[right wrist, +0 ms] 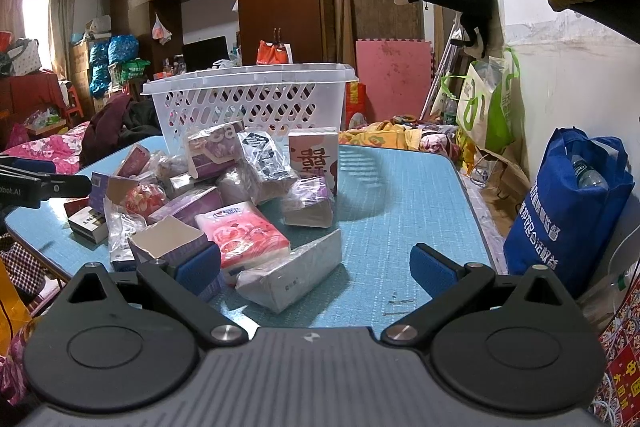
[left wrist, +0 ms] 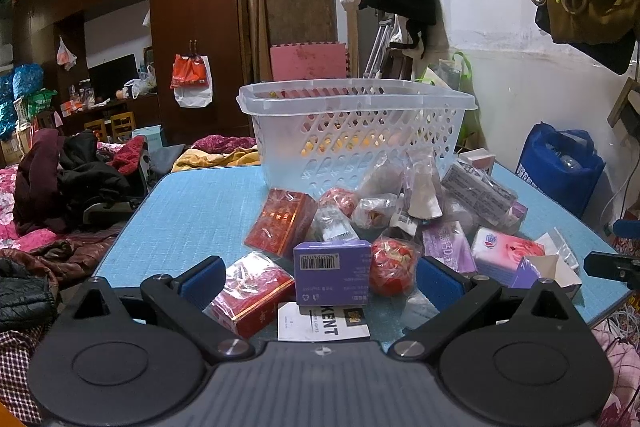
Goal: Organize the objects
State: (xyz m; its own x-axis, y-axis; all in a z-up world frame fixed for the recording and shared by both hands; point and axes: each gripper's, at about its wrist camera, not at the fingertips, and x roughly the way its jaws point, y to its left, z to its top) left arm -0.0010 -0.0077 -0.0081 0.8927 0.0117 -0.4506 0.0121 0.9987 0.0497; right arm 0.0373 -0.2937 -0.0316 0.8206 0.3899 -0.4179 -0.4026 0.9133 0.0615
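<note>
**Cluttered bedroom, blue table piled with small packages**

Dark wooden wardrobes fill the upper left of both views, and a white garment hanging at the top reads "ANGROU" in blue letters. A blue table (left wrist: 192, 211) holds a white lattice basket (left wrist: 356, 123) at the centre of the left wrist view, its long axis running left to right across the frame, open side up.

In front of the basket lies a heap of packages. A purple box (left wrist: 332, 273) stands at lower centre with a barcode label facing the camera, its other print too small to read. Under it lies a white and black carton (left wrist: 324, 323) with "KENT" printed sideways. To its left, a red cellophane-wrapped box (left wrist: 252, 297) lies with its long axis slanting from lower right to upper left. A pink tissue pack (right wrist: 244, 237) with a rose pattern sits left of centre in the right wrist view, pointing toward the upper left. A blue shopping bag (right wrist: 568, 211) with white Chinese characters stands at the right edge.

The left gripper (left wrist: 320, 281) hovers with jaws spread wide around the purple box, pads not touching it. The right gripper (right wrist: 316, 267) is likewise spread wide, empty, over a grey wrapped packet (right wrist: 292, 277).
</note>
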